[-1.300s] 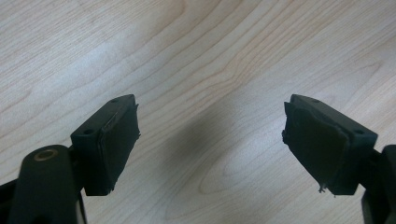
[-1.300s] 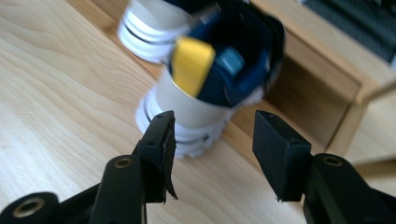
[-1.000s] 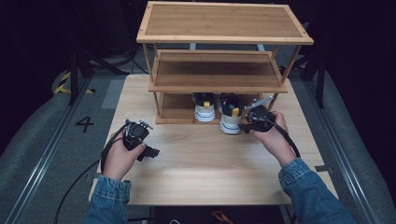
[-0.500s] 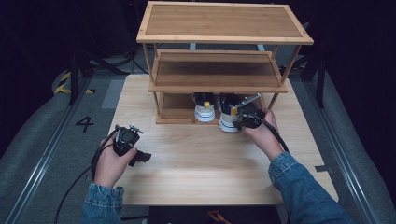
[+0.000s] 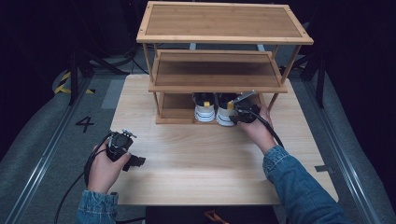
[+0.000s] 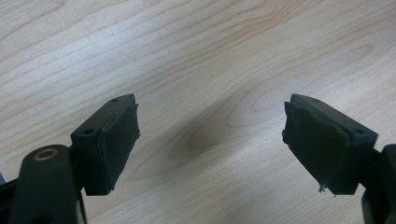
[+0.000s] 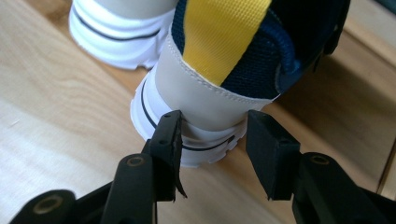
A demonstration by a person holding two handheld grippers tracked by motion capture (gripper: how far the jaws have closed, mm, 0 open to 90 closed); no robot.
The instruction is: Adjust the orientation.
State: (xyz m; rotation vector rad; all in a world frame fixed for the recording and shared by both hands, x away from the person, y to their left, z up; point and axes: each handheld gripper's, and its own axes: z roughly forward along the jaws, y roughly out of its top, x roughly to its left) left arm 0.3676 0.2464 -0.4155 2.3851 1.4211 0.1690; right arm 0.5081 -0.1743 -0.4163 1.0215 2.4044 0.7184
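A pale wooden table with visible grain occupies the centre of the high view. A three-tier bamboo rack stands at its far edge, towards the top of the frame. The floor is grey carpet. A metal rail runs diagonally at lower left, a second rail at lower right. A numeral 4 is marked at left. Yellow-black hazard tape lies at upper left. The surroundings beyond are dark; light falls on the table.
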